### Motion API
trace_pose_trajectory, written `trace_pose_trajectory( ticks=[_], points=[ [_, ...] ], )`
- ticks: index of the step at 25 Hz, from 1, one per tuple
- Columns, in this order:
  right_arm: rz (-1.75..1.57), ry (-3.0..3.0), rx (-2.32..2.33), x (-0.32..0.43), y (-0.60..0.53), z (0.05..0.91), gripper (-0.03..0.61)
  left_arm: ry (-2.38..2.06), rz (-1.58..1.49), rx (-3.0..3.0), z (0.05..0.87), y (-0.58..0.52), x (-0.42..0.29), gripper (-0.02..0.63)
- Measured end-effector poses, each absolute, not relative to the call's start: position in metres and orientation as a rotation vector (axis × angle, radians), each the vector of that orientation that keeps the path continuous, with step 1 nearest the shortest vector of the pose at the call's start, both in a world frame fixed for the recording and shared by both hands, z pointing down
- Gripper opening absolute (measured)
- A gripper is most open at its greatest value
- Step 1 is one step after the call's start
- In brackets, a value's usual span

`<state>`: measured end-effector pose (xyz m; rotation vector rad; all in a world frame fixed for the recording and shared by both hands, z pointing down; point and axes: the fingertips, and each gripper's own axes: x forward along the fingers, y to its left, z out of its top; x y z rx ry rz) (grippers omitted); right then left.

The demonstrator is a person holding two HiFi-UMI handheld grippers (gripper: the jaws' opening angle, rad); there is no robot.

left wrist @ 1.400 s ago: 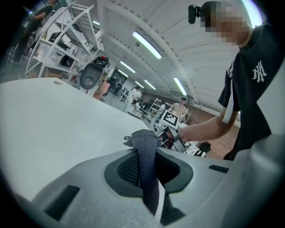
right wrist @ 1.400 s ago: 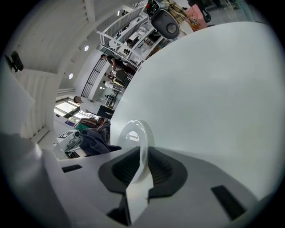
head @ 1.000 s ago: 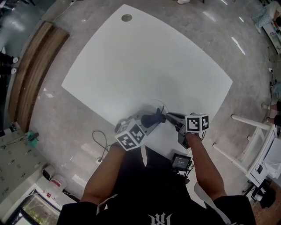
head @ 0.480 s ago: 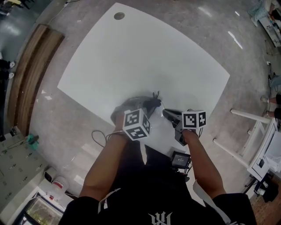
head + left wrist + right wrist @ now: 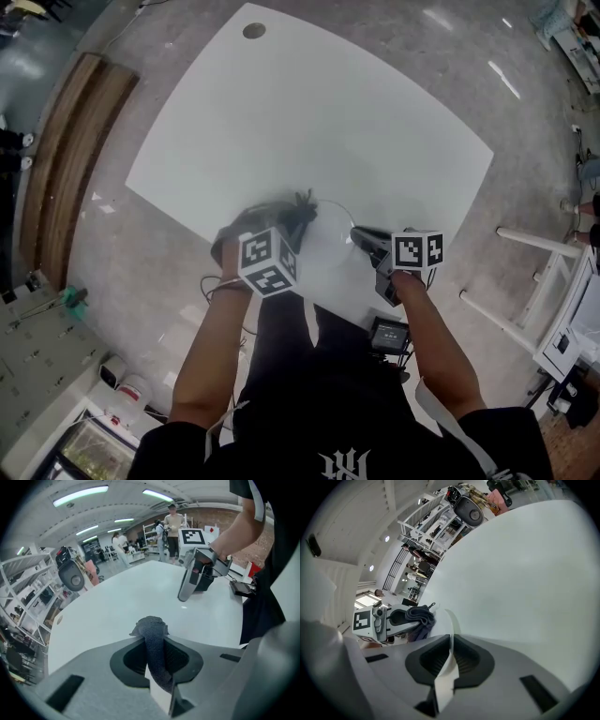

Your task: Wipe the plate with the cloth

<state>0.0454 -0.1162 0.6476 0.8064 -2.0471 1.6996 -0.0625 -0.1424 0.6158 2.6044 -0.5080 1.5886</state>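
A dark grey cloth (image 5: 153,654) is pinched in my left gripper (image 5: 155,643), its end bunched past the jaw tips. In the head view that cloth (image 5: 300,210) sits at the far left rim of a pale, hard-to-see plate (image 5: 330,246) near the white table's front edge, below my left gripper (image 5: 296,225). My right gripper (image 5: 357,237) is shut on the plate's right rim. In the right gripper view the plate's thin white rim (image 5: 451,620) runs between the jaws of my right gripper (image 5: 450,641), and the cloth (image 5: 420,617) hangs just beyond its far side.
The white table (image 5: 309,112) stretches away, with a round cable hole (image 5: 253,31) at its far corner. A black device (image 5: 387,335) and a cable (image 5: 214,287) lie on the floor by the near edge. A wooden bench (image 5: 56,159) stands left, white framing (image 5: 539,281) right.
My left gripper has carried the cloth from beside the right gripper's jaws across the plate to its far left side. The right gripper has kept its hold on the rim.
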Motion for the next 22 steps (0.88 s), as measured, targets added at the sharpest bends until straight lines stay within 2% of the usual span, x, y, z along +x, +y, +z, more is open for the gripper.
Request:
trace_pose_trajectory(
  ticks=[10, 22],
  points=[
    [1.693, -2.062, 0.855, 0.047, -0.120, 0.647, 0.021, -0.435, 1.626, 2.503, 0.619, -0.086, -0.076, 0.051],
    [1.690, -2.062, 0.878, 0.049, -0.121, 0.648, 0.021, -0.186, 1.626, 2.565, 0.628, -0.039, -0.006, 0.051]
  ],
)
